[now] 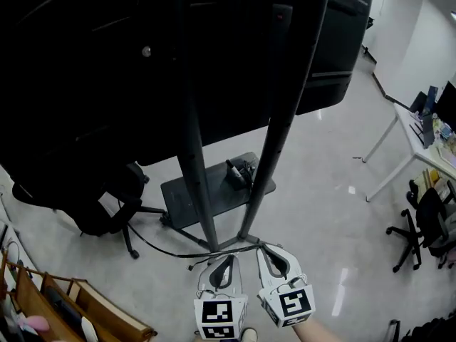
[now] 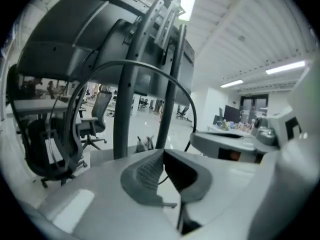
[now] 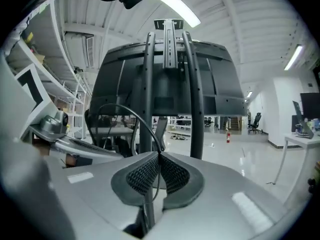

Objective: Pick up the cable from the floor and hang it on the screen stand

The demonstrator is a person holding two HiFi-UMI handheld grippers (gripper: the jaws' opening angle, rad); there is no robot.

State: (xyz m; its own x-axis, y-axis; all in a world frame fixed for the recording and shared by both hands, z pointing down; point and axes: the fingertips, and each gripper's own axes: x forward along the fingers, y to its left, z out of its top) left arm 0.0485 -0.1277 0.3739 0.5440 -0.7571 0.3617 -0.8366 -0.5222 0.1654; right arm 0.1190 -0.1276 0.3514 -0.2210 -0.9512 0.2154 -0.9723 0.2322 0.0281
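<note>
A thin black cable (image 1: 167, 251) runs low across the floor from the office chair to my grippers, at the foot of the screen stand (image 1: 201, 184). My right gripper (image 1: 265, 248) is shut on the cable (image 3: 120, 105), which arches up and to the left out of its jaws (image 3: 159, 154). Just left of it, my left gripper (image 1: 217, 260) has its jaws together (image 2: 162, 153). A thin dark line shows under its tips, and I cannot tell whether it pinches the cable. In the left gripper view the cable (image 2: 130, 64) loops high in front of the stand's two poles. The big dark screen (image 1: 107, 63) hangs overhead.
The stand's flat base plate (image 1: 192, 191) carries a small black bundle (image 1: 241, 171). A black office chair (image 1: 107, 205) stands to its left, and a wooden rack (image 1: 71, 298) sits at the bottom left. A white desk (image 1: 420, 130) and more chairs (image 1: 427, 219) are at the right.
</note>
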